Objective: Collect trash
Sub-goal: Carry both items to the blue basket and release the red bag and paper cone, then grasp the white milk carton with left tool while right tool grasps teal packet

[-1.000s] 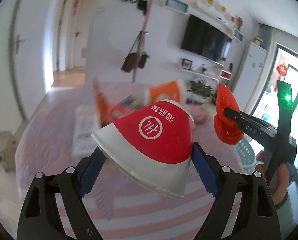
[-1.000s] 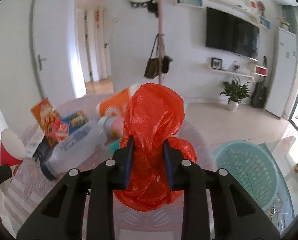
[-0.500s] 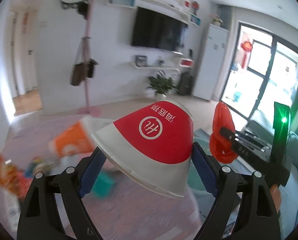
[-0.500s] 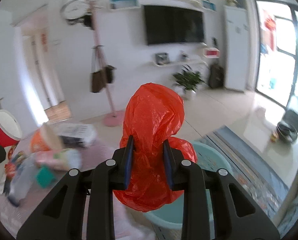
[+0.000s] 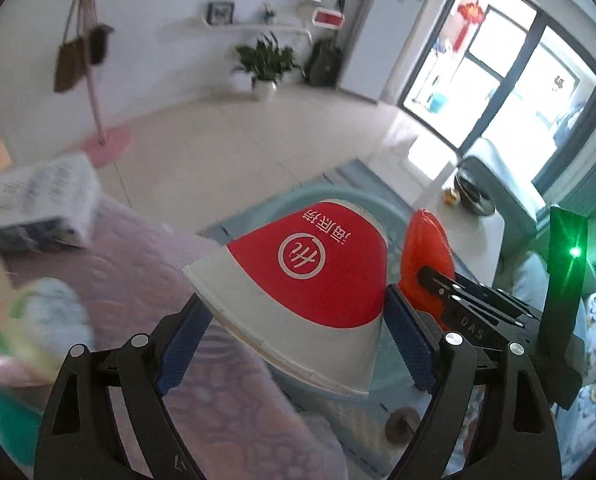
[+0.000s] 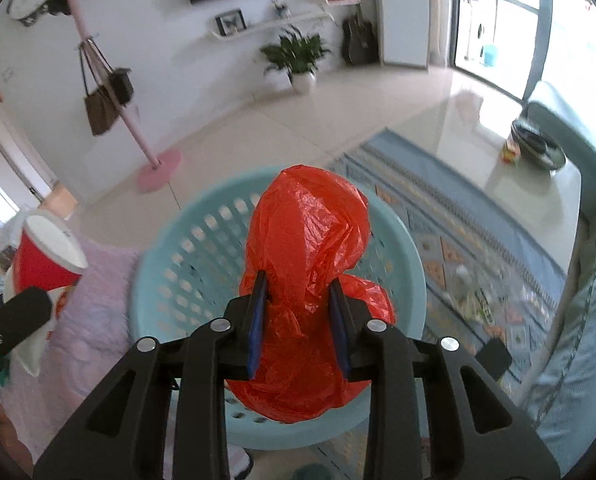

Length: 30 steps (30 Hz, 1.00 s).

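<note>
My left gripper [image 5: 294, 320] is shut on a red and white paper cup [image 5: 310, 280], held in the air by the table's edge; the cup also shows in the right wrist view [image 6: 46, 256]. My right gripper [image 6: 298, 304] is shut on a crumpled red plastic bag [image 6: 310, 248] and holds it directly above the light blue perforated basket [image 6: 186, 264] on the floor. In the left wrist view the bag [image 5: 426, 248] and the right gripper lie just right of the cup, with the basket's rim [image 5: 338, 194] behind it.
A table with a pink cloth [image 5: 138, 280] holds a wrapped package [image 5: 38, 204] and blurred trash [image 5: 38, 328] at left. A patterned blue rug [image 6: 458, 216], a glass table [image 6: 518, 184], a sofa [image 6: 586, 320] and a pink coat stand [image 6: 158, 168] surround the basket.
Both grippers have swung right, away from the table's trash and downward toward the floor. The red bag now hangs over the basket; the cup has come near the basket.
</note>
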Motion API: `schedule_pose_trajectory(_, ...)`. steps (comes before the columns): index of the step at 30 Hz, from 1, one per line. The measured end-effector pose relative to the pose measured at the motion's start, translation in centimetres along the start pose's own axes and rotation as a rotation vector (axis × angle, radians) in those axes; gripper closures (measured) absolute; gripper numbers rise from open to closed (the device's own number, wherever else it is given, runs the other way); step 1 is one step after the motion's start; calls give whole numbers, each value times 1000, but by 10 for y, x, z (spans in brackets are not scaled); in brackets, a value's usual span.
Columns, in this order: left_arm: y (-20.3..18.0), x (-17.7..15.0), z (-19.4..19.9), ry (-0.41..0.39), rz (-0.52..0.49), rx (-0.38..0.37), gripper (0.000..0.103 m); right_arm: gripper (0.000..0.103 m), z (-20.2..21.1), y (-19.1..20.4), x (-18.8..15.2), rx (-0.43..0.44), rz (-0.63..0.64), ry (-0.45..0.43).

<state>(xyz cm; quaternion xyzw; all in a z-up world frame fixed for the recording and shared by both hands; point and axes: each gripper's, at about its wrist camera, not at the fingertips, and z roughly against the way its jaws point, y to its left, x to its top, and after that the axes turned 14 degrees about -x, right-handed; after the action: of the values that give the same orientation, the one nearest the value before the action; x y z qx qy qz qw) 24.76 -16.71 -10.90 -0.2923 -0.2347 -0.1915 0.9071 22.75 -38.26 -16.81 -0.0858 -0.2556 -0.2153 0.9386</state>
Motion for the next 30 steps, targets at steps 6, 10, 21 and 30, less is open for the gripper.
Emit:
schedule_pose_trajectory(6,-1,-7,-10,25,-13,-3,17,47,-8,-8,-2,-6,-22,25)
schedule_pose_trajectory(10,-8,-10,-1,-1,-16,-16,16,45,1,-9,0,1,-30,5)
schedule_pose_trajectory(21,-18,-29,79,-158,-33,-3,15,45,66,10,-4,85,16,-118)
schedule_pose_trajectory(30,-6,-63,187,-351,-17,114,13,32,160,64,-24,220,155,-344)
